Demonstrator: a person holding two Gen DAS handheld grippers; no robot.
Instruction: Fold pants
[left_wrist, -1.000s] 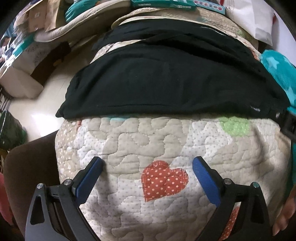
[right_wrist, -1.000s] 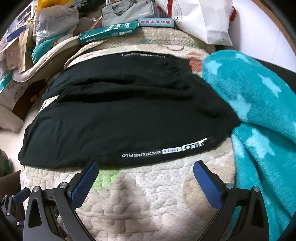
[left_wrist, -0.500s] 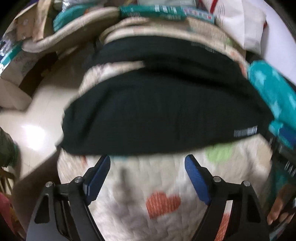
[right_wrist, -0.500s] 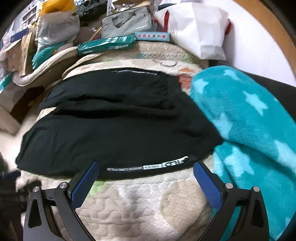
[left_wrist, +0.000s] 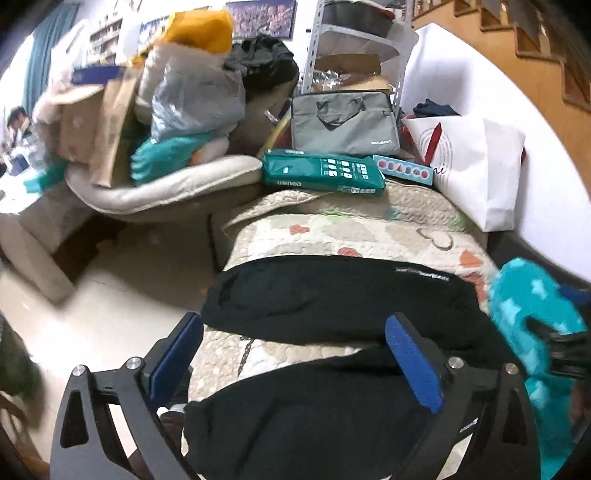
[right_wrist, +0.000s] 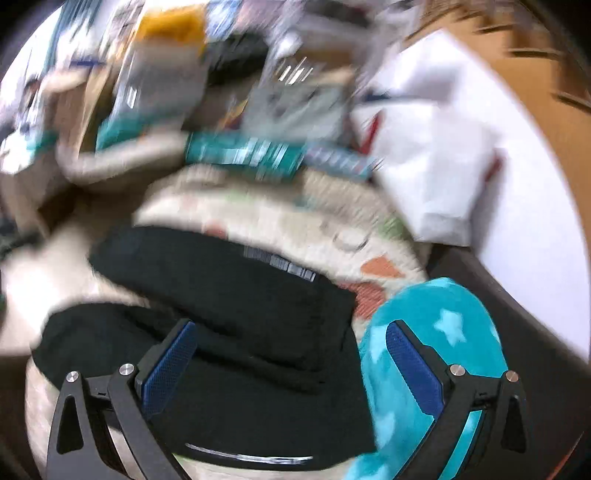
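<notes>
Black pants (left_wrist: 332, 302) lie spread on a heart-patterned quilt (left_wrist: 362, 229), one leg farther out, the other leg right under the cameras, with a strip of quilt showing between them. Left gripper (left_wrist: 295, 354) has its blue pads wide apart, nothing between them, hovering over the near pant leg. Right gripper (right_wrist: 291, 358) also gapes wide, holding nothing; its left pad is over the black fabric and its right pad is in front of a teal star blanket (right_wrist: 443, 332) lying just beside the pants. Right wrist view is heavily motion-blurred. White printed lettering shows on the pants hem (right_wrist: 280, 264). Beyond the quilt: a green box (left_wrist: 321, 177), a grey laptop bag (left_wrist: 343, 122), and a white paper bag (left_wrist: 476, 166).
</notes>
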